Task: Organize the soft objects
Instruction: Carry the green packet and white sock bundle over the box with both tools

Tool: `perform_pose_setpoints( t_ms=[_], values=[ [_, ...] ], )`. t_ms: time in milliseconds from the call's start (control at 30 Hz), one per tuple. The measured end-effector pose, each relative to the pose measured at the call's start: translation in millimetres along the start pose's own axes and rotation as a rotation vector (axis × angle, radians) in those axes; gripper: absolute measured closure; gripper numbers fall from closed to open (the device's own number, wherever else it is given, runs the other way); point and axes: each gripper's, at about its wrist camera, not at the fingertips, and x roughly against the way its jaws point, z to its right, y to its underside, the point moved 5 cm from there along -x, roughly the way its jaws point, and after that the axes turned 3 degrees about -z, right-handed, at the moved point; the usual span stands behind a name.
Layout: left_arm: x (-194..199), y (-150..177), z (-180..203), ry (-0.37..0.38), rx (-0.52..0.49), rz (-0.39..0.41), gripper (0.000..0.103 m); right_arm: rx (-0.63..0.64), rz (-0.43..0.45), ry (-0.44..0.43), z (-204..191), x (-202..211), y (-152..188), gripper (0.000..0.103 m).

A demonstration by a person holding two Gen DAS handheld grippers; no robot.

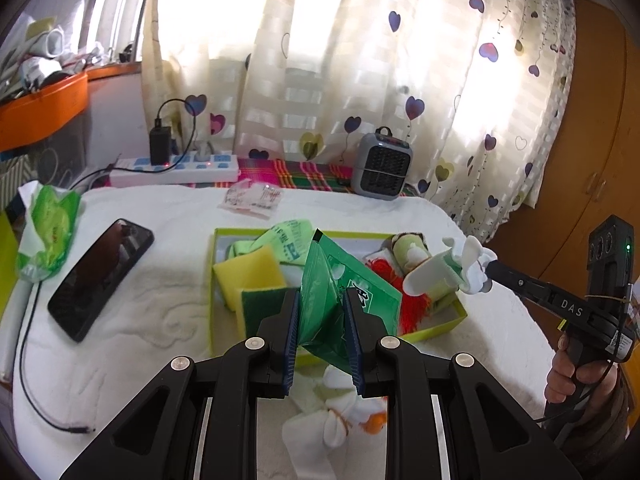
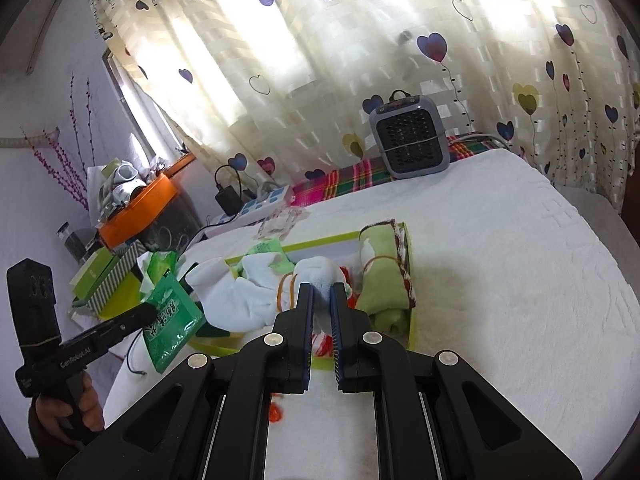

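2 grippers grip: left gripper (image 1: 322,308) green packet (image 1: 340,300), right gripper (image 2: 321,300) white cloth (image 2: 316,276).

Green packet (image 1: 340,300) upright, white sock bundle (image 2: 316,280) aloft

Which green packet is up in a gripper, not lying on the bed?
The flat dark-green sachet, pinched in the left gripper above the tray. The other, a crumpled light-green tissue pack, lies at the bed's left edge beside the phone.
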Motion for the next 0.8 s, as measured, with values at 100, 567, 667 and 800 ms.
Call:
perform_pose_setpoints(
  t_ms=[100, 567, 667, 800],
  values=[
    [-7.4, -6.3, 2.1, 0.007, -0.003, -0.003, 0.083, -0.002, 0.006, 0.006, 1.5, -3.3, -7.5, 0.094],
    [-42.6, -26.7, 10.2, 0.024, -0.018, -0.034, 0.083, 0.023, -0.017, 0.063, 9.9, -34.6, -33.3, 0.094],
    [-51.8, -27.3, 12.8, 0.028, -0.023, -0.048, 0.083, 0.027, -0.033, 0.075, 10.7, -45.8, -34.9, 0.094],
    [-63.5, -27.7, 13.9, 0.027, -0.028, -0.069, 0.083, 0.036, -0.052, 0.083, 9.7, -58.5, -35.4, 0.094]
  ],
)
